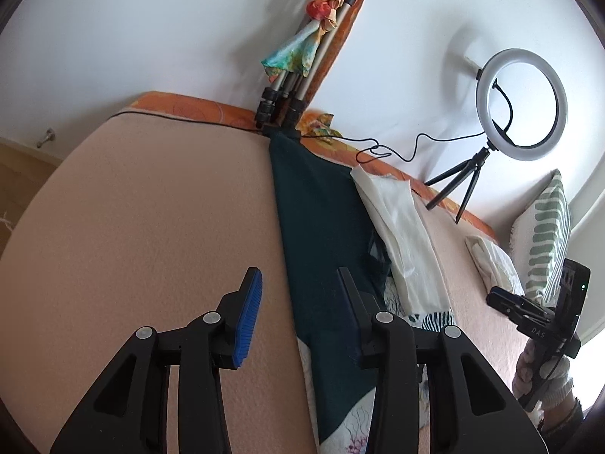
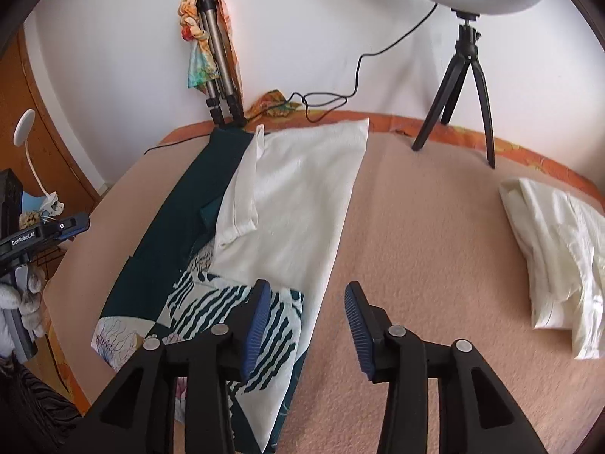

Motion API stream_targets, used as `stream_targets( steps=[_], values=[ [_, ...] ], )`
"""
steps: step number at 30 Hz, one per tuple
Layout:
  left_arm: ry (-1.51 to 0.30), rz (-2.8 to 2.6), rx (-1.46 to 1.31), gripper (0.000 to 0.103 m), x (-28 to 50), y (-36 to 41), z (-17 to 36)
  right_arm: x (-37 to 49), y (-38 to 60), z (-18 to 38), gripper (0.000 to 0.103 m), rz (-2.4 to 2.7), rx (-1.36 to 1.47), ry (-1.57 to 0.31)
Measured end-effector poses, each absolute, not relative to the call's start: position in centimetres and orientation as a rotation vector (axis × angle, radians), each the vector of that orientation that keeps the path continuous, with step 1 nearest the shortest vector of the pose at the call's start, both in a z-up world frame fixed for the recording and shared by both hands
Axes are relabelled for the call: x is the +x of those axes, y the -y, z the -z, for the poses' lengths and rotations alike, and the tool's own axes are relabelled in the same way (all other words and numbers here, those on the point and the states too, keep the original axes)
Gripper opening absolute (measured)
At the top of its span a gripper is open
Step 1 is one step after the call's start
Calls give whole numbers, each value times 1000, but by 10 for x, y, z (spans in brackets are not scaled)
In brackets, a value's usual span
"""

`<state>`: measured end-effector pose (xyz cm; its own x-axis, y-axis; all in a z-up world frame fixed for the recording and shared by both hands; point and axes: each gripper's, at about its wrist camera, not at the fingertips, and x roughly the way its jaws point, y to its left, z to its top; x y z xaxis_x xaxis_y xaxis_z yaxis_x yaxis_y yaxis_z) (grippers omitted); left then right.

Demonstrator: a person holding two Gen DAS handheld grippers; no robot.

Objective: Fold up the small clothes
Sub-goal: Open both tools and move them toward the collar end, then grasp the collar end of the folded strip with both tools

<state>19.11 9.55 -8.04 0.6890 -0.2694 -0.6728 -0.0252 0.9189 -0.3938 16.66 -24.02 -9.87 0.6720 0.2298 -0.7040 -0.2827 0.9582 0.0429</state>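
On the bed (image 2: pixel 416 227), a folded garment (image 2: pixel 295 196) is lying atop a spread one (image 2: pixel 162 234), with a crumpled pile (image 2: pixel 556 249) sitting well apart to its right.

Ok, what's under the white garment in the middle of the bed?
The white garment lies over a dark green cloth and a green-and-white patterned piece. How far they extend beneath it is hidden.

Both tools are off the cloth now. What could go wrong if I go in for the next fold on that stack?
1. The white garment lies on top of the dark green patterned garment; a pinch near their shared edge may lift both layers.
2. The right tool hovers open over that overlap, so a low pass could drag the fold askew.
3. The ring light cable trails close to the far end of the stack and could snag.
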Motion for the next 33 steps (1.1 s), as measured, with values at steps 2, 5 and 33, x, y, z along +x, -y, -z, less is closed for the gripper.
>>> stream_targets(
  steps=[2,5,33],
  values=[
    [-796,137,-360,40,206,-99,75,177,246,89,54,-298,-55,-751],
    [-789,138,-343,46,229,-105,74,199,253,79,72,-340,-34,-737],
    [-882,174,-223,47,424,-95,154,422,243,133,36,-328,-91,-884]
  ],
)
